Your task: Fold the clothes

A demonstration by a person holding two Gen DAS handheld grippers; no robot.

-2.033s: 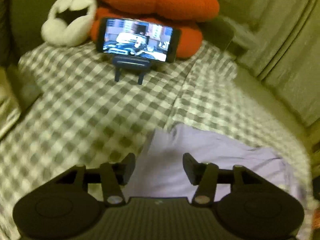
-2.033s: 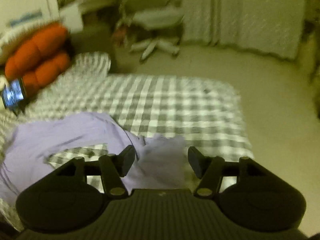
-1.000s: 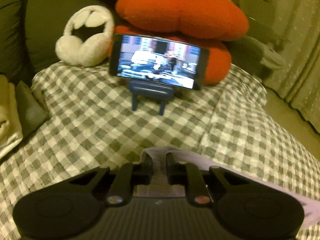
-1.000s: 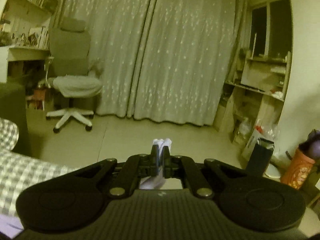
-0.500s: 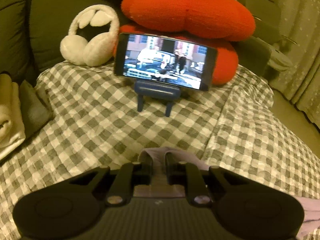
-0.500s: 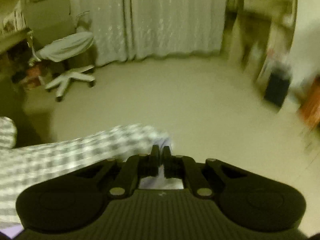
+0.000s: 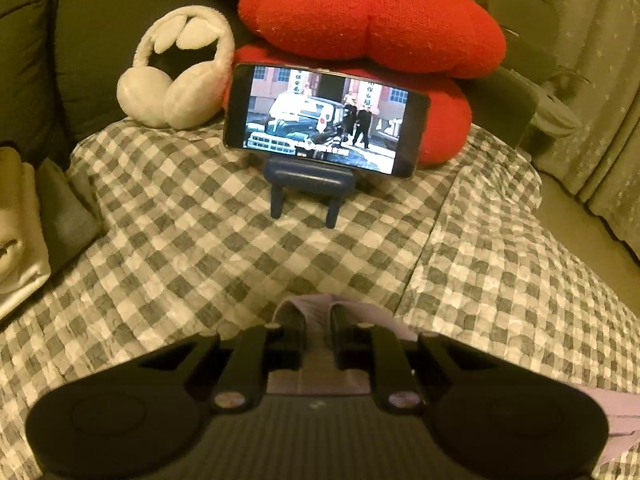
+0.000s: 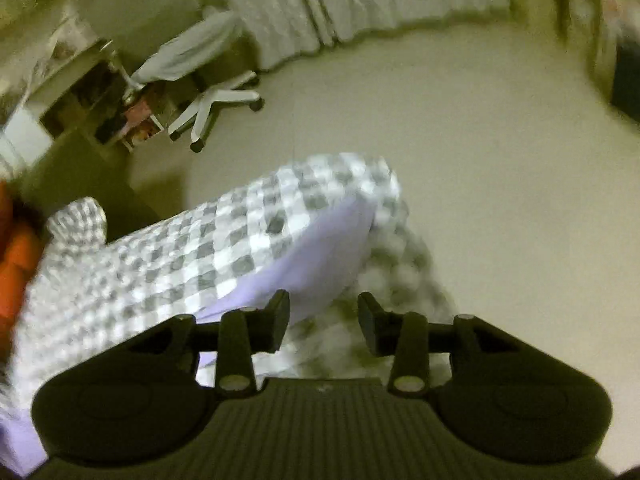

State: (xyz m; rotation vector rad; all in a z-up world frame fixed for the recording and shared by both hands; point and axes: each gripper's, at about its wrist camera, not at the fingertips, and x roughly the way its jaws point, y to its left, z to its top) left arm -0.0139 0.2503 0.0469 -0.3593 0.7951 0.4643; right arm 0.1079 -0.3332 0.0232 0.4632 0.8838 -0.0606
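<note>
Left tongs (image 7: pixel 318 330): closed on fold of lilac garment (image 7: pixel 316 308), low over checked bedspread (image 7: pixel 200 240). Ahead: phone (image 7: pixel 326 120) on blue stand (image 7: pixel 308 184), screen lit; red cushions (image 7: pixel 372 32) behind; white earmuffs (image 7: pixel 176 76) to left of phone. Right tongs (image 8: pixel 323 322): apart, nothing between them. Lilac garment (image 8: pixel 320 248) lies flat on bedspread (image 8: pixel 180 248) near bed's corner, just ahead of left finger. Office chair (image 8: pixel 200 68) on floor (image 8: pixel 480 160) beyond; view blurred.
</note>
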